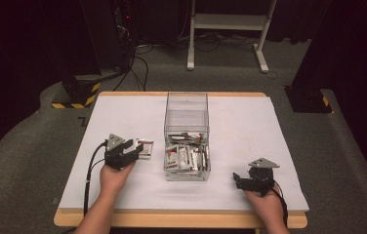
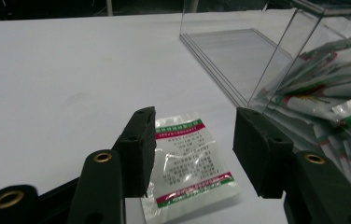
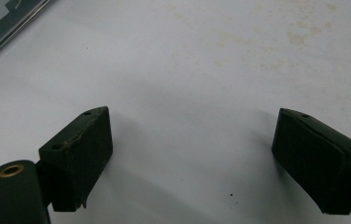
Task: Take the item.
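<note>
The sachet point(image 2: 190, 163) lies flat on the white surface point(image 2: 61, 93), just left of the clear box point(image 2: 276, 51) (itself holding more sachets). The left gripper point(image 2: 194, 149) has its fingers point(image 2: 138, 149) apart, straddling it without pressing. The right gripper point(image 3: 192, 158), well off to the right, has its fingers spread over bare surface.

The box point(image 1: 186, 136) stands mid-table point(image 1: 250, 126), with packets point(image 1: 187, 157) piled in its near half. One packet point(image 1: 145, 147) lies flat on the table just left of the box, and the left gripper point(image 1: 132, 148) sits over its near edge. The right gripper point(image 1: 242, 181) rests right of the box, nearer the table's front edge, well apart.
</note>
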The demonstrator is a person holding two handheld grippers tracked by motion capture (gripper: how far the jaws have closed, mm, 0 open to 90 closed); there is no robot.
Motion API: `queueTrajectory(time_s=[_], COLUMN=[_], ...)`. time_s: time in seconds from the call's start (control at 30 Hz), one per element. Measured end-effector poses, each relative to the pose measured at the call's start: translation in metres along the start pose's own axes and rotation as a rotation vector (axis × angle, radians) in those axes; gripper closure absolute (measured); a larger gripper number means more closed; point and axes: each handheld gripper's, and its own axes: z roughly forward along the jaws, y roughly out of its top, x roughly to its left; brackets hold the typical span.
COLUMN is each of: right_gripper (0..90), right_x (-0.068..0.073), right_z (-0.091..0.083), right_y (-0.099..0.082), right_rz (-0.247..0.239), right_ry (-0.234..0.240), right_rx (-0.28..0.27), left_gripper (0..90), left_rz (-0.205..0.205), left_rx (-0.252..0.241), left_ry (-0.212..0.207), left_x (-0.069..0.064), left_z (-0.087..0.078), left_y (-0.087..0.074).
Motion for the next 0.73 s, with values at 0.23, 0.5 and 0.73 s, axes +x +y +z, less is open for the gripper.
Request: queueTrajectory(time_s=[0.23, 0.5, 0.73], right_gripper=[12.3, 12.3, 12.3], right_x=[0.000, 0.000, 0.000], right_z=[0.000, 0.000, 0.000], right_y=[0.000, 0.000, 0.000], right_rz=[0.000, 0.001, -0.002], right_ry=[0.000, -0.001, -0.004], right_rx=[0.000, 0.000, -0.002], left_gripper=[45.7, 42.4, 39.5], left_rz=[0.022, 0.074, 0.037], left_rx=[0.062, 0.145, 0.183], left_ry=[0.012, 0.059, 0.047], left_x=[0.007, 0.013, 0.016], left_z=[-0.014, -0.030, -0.028], left_y=[-0.028, -0.045, -0.048])
